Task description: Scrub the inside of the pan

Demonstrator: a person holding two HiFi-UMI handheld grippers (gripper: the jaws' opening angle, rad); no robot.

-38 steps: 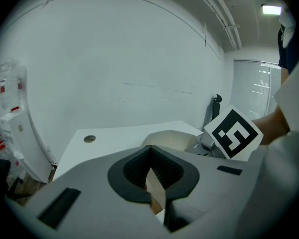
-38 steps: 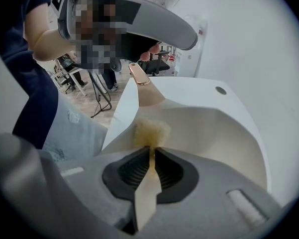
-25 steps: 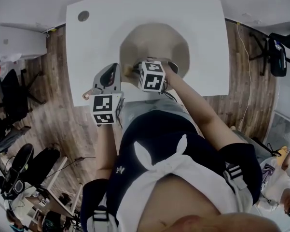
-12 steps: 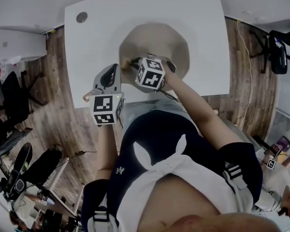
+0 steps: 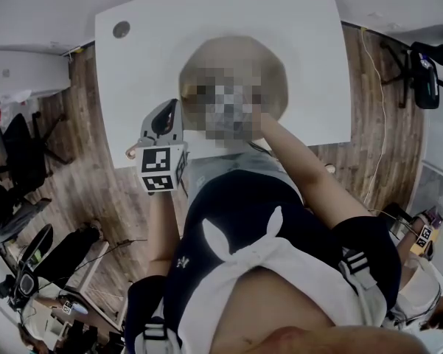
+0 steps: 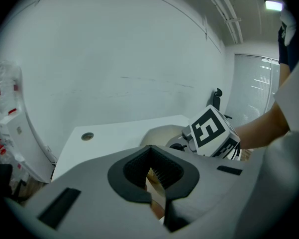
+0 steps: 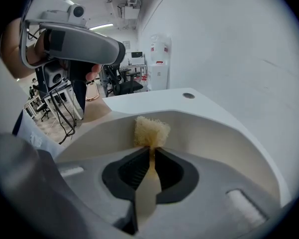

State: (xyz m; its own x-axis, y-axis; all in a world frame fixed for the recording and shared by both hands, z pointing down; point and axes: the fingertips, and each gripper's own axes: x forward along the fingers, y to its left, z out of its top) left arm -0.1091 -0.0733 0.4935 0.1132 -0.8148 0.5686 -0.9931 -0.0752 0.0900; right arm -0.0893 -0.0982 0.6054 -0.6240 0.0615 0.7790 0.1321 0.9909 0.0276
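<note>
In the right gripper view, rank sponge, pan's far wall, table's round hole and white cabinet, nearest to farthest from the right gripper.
1. sponge, pinched in the right gripper's jaws, dead ahead.
2. pan's far wall, just behind the sponge.
3. round hole, in the table beyond the pan, slightly right.
4. white cabinet, off the table, farthest back.

Left hand-held gripper (image 6: 150, 153) tight on a tan handle (image 6: 152, 177), right hand-held gripper (image 6: 211, 133) over the beige pan (image 6: 161, 132) beyond.
</note>
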